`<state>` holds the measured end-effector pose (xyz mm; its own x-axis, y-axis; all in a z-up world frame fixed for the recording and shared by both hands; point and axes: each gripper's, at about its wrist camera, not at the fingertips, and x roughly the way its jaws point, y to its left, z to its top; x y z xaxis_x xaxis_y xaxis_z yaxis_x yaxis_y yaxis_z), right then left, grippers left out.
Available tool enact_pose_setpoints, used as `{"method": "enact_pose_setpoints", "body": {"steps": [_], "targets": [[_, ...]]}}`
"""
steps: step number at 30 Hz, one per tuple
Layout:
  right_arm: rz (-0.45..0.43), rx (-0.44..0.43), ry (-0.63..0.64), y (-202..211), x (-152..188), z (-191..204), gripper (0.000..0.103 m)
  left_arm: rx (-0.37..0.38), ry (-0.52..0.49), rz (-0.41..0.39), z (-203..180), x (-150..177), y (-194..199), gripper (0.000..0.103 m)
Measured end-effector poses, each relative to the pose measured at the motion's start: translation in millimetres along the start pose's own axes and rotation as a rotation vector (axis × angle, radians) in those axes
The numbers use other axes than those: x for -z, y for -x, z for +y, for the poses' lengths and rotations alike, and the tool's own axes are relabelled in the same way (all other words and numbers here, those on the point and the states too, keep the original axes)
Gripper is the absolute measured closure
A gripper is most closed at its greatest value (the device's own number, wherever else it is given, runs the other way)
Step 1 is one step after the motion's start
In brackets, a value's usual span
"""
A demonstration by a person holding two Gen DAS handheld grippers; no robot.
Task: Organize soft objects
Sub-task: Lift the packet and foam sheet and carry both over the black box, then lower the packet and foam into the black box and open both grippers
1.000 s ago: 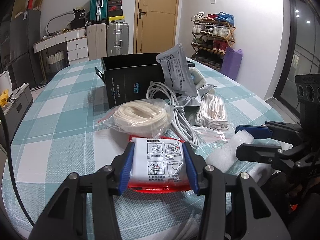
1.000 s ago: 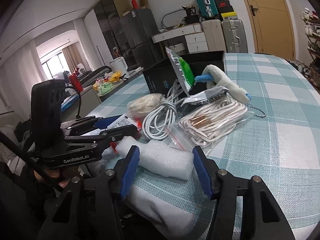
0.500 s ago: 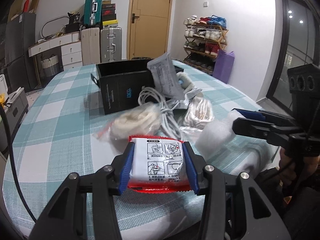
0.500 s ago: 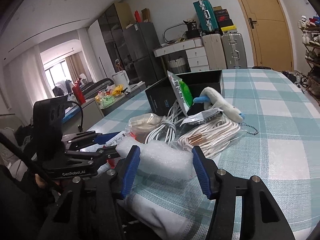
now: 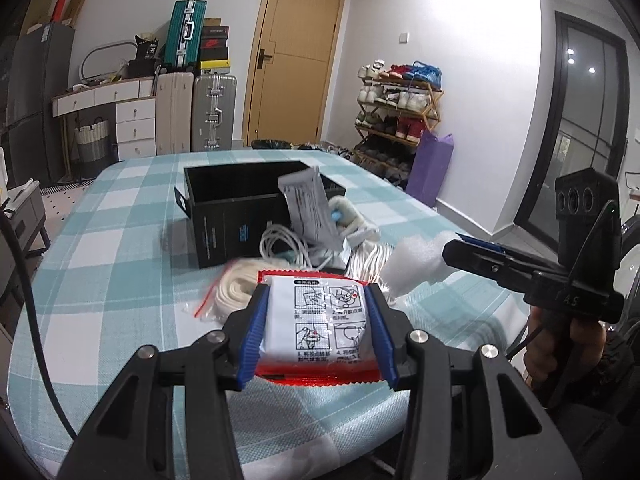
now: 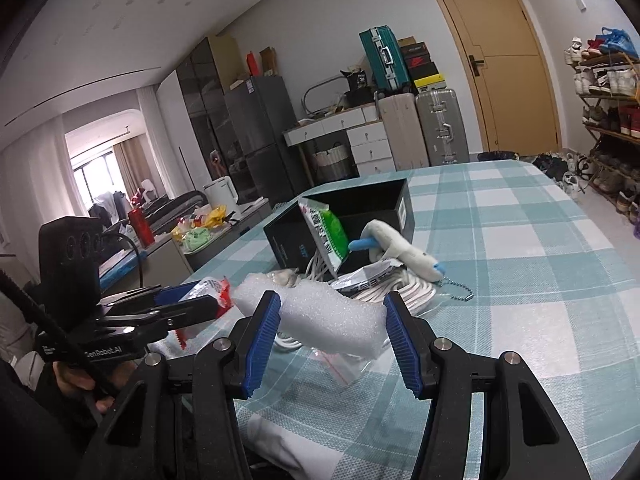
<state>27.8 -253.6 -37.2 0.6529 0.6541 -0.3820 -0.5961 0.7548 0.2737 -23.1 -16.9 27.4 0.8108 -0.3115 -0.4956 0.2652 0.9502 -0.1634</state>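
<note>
One black box on checked table; in front of it one cable coil, two bagged ropes. Left gripper narrowly clamps one red-edged packet; right gripper narrowly clamps one foam piece, both raised in front of box

Teal suitcase atop drawers, silver suitcase beside wooden door, shoe rack at right.

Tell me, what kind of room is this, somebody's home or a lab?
Most likely someone's home, a lived-in room used for dining and storage. A shoe rack full of shoes stands by the wooden door, suitcases are stacked against the wall, and the table wears a checked cloth.
</note>
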Motion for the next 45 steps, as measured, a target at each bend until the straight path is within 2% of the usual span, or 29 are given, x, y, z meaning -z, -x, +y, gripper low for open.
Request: {"method": "enact_pose_setpoints", "body": {"steps": [12, 21, 33, 45], "targets": [[-0.052, 0.06, 0.008, 5, -27, 0, 0.049, -0.104, 0.029, -0.066, 17, -32, 1, 0.057], [-0.092, 0.065, 0.023, 4, -54, 4, 0.049, -0.157, 0.037, -0.114, 31, -59, -7, 0.057], [-0.091, 0.133, 0.01, -29, -84, -9, 0.049, -0.198, 0.076, -0.12, 49, -86, -34, 0.057], [-0.06, 0.215, 0.044, -64, -105, -17, 0.049, -0.232, 0.093, -0.086, 65, -101, -66, 0.057]]}}
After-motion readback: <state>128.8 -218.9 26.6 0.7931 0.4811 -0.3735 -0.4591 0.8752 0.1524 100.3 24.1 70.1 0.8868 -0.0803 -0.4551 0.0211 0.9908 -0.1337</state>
